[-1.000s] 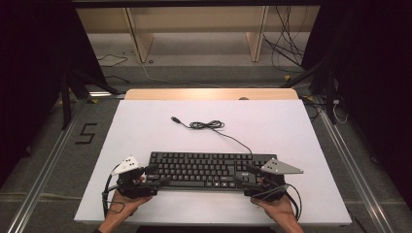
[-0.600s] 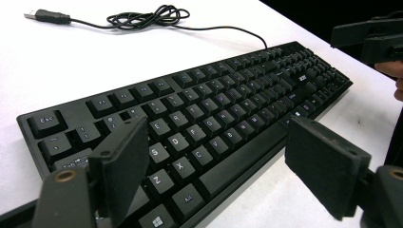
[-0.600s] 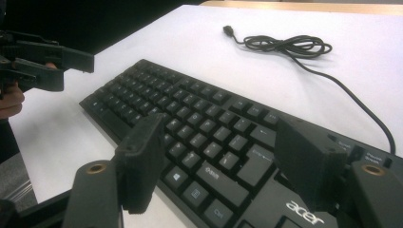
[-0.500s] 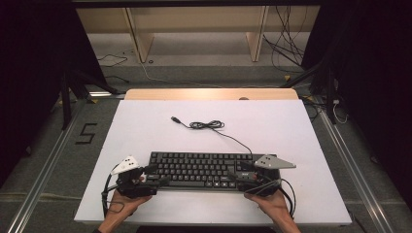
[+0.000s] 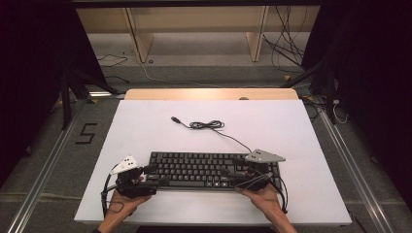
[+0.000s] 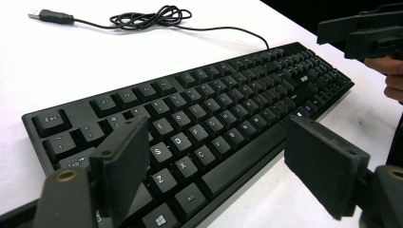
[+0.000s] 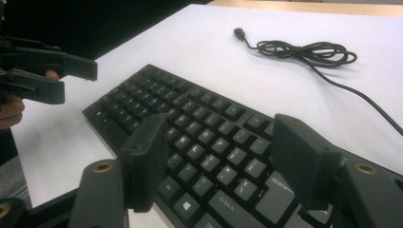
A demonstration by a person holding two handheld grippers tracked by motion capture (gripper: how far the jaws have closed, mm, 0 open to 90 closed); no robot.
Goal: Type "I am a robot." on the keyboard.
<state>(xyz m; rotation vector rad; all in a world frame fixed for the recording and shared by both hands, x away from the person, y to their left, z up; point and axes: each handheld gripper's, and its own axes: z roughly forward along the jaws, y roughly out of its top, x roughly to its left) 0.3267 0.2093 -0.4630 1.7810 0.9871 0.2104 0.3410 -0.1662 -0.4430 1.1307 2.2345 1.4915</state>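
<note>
1. Keyboard (image 5: 211,170) lay flat at the near edge of the white table (image 5: 291,126), long side facing the person; its cable (image 5: 209,125) ran to a loose coil further back, USB plug free.
2. Left gripper (image 5: 156,175) sat at the kbd's left end, jaws wide open, holding nothing; one pad over the Tab/Caps keys, the other off the front edge.
3. Right gripper (image 5: 238,172) hovered over the right-hand keys, jaws also open & empty.
4. Judgement: step looked like a two-ended grab. Best to drop both pairs astride the front/back edges, not onto keycaps, close evenly, lift level w/ both hands together.
5. Cable needed slack; a snag could've twisted the kbd.
</note>
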